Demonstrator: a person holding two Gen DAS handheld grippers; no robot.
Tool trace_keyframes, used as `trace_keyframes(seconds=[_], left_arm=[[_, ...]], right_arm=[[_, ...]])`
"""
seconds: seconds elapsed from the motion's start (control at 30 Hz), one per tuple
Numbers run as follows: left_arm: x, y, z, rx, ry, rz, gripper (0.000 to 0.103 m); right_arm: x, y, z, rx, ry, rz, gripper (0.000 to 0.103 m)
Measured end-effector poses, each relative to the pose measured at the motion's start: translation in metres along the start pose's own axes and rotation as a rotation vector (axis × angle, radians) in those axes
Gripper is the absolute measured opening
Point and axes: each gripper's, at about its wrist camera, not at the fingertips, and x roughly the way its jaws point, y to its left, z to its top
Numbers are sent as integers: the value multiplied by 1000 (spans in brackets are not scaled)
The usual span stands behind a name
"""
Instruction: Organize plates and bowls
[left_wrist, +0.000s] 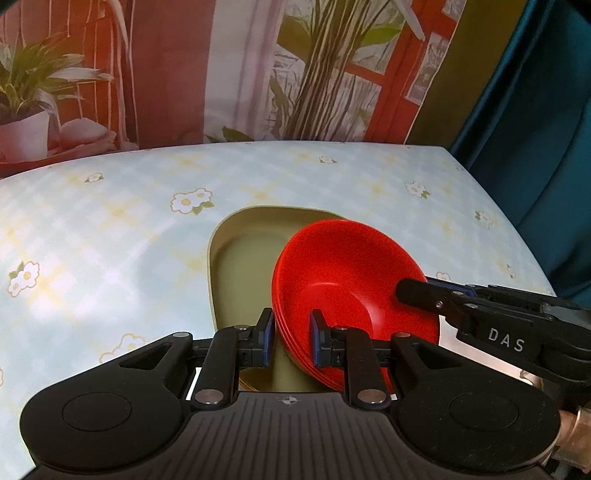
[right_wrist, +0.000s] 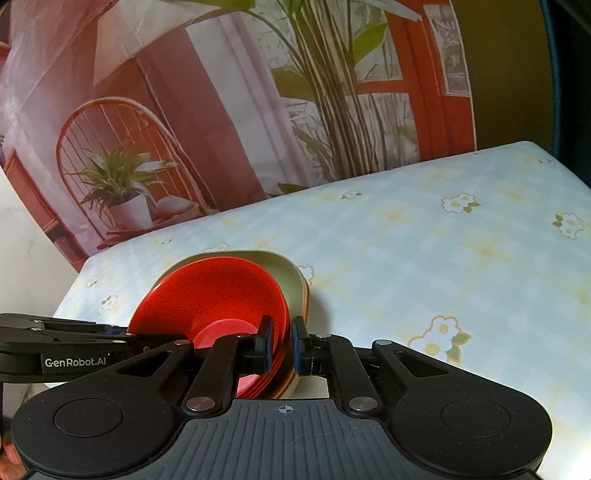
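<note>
A stack of red bowls (left_wrist: 343, 280) tilts over a stack of olive-green squarish plates (left_wrist: 243, 266) on the flowered tablecloth. My left gripper (left_wrist: 291, 341) straddles the near rim of the red bowls, its jaws close on either side of it. My right gripper (left_wrist: 417, 295) comes in from the right and grips the bowls' right rim. In the right wrist view the red bowls (right_wrist: 214, 295) lie in the green plates (right_wrist: 291, 280), and my right gripper (right_wrist: 282, 345) has its jaws around the bowls' rim. The left gripper (right_wrist: 122, 332) reaches in from the left.
The pale blue flowered tablecloth (left_wrist: 110, 236) spreads left and behind the dishes. A printed backdrop (left_wrist: 221, 74) with plants and a red door stands behind the table. A dark teal curtain (left_wrist: 535, 129) hangs at the right, past the table edge.
</note>
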Motion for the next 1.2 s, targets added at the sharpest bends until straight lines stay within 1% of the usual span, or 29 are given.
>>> trace_keyframes(seconds=[0.07, 0.1, 0.13, 0.17, 0.2, 0.3, 0.37, 0.4, 0.43, 0.47, 0.6, 0.67, 0.7, 0.73, 0.77, 0.8, 0.83, 0.87, 0.97, 1.0, 1.03, 1.07, 1.2], left_arm=[[-4, 0, 0, 1, -18, 6, 24], [-6, 0, 0, 3, -29, 12, 31], [-9, 0, 0, 2, -41, 13, 40], [-12, 0, 0, 0, -54, 14, 43], [-17, 1, 0, -3, -67, 19, 44], [-26, 3, -1, -8, -83, 35, 46], [-33, 4, -2, -9, -93, 51, 51], [-38, 5, -3, -6, -101, 63, 55], [-42, 5, -4, -5, -107, 70, 58], [-46, 5, -5, -3, -114, 74, 59], [-69, 7, -8, 4, -152, 97, 67], [-80, 8, -10, 7, -170, 106, 70], [-87, 8, -12, 12, -181, 105, 73], [-92, 7, -14, 17, -187, 102, 81], [-99, 6, -16, 23, -198, 103, 86], [-105, 4, -19, 25, -213, 111, 93], [-113, 2, -22, 29, -234, 122, 96], [-120, 0, -25, 34, -253, 132, 97], [-137, -3, -32, 32, -280, 151, 99], [-144, -5, -36, 29, -287, 156, 103], [-150, -6, -39, 30, -297, 156, 103], [-158, -8, -44, 37, -312, 156, 103], [-182, -16, -57, 46, -356, 187, 103]], right_arm=[[-3, 1, 1, -10, -6, -11, 15], [-4, 2, 1, -17, -12, -13, 17], [-6, 3, 2, -22, -14, -16, 21], [-8, 4, 2, -25, -16, -18, 22], [-9, 4, 2, -28, -18, -21, 23], [-15, 7, 2, -38, -26, -27, 26], [-20, 11, 2, -51, -33, -35, 32], [-23, 13, 2, -59, -38, -40, 34], [-25, 14, 2, -64, -42, -43, 37], [-29, 17, 2, -71, -47, -47, 42], [-42, 26, 2, -101, -70, -53, 50], [-50, 30, 1, -114, -81, -57, 55], [-54, 32, 1, -120, -87, -58, 56], [-58, 35, 0, -127, -92, -60, 60], [-62, 37, 0, -132, -97, -61, 63], [-67, 40, -1, -138, -101, -64, 65], [-70, 42, -2, -143, -104, -67, 68], [-75, 45, -2, -149, -109, -73, 72], [-91, 55, -5, -173, -137, -92, 93], [-96, 58, -6, -179, -144, -95, 95], [-101, 61, -7, -183, -151, -96, 100], [-107, 64, -7, -187, -159, -99, 103], [-132, 75, -12, -209, -189, -105, 103]])
